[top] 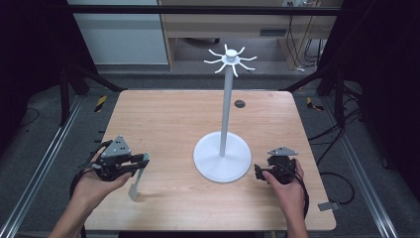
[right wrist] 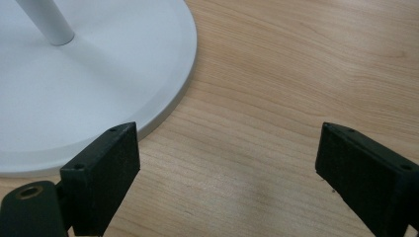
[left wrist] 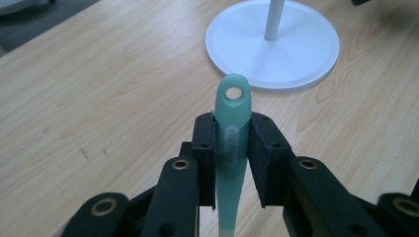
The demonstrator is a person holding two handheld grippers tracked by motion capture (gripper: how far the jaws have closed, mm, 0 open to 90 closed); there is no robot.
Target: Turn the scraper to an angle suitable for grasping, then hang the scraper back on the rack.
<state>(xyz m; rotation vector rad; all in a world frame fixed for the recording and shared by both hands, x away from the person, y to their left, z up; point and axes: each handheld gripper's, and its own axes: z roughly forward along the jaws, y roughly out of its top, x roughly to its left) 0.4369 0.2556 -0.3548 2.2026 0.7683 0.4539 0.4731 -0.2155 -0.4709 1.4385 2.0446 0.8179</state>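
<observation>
The left gripper, held in the person's left hand near the front left corner of the pale wooden worktop, was clenched on a slim mint-green plastic utensil handle with a round hanging hole at its tip. In the left gripper view the two black pads pressed on either side of the handle just below the hole, and the tip pointed toward the round white base of the stand. In the high view the utensil hung down from the jaws, its lower end at or just above the worktop close to the front edge; whether it touched the wood could not be told. The tall white hanging stand, a thin pole topped with a ring of curved hooks, stood right of the worktop's middle, well apart from the utensil. The right gripper, in the person's right hand, sat low near the front right part of the worktop, just beside the stand's base. Its jaws stood wide apart with bare wood between them, and the rim of the base lay next to one jaw.
</observation>
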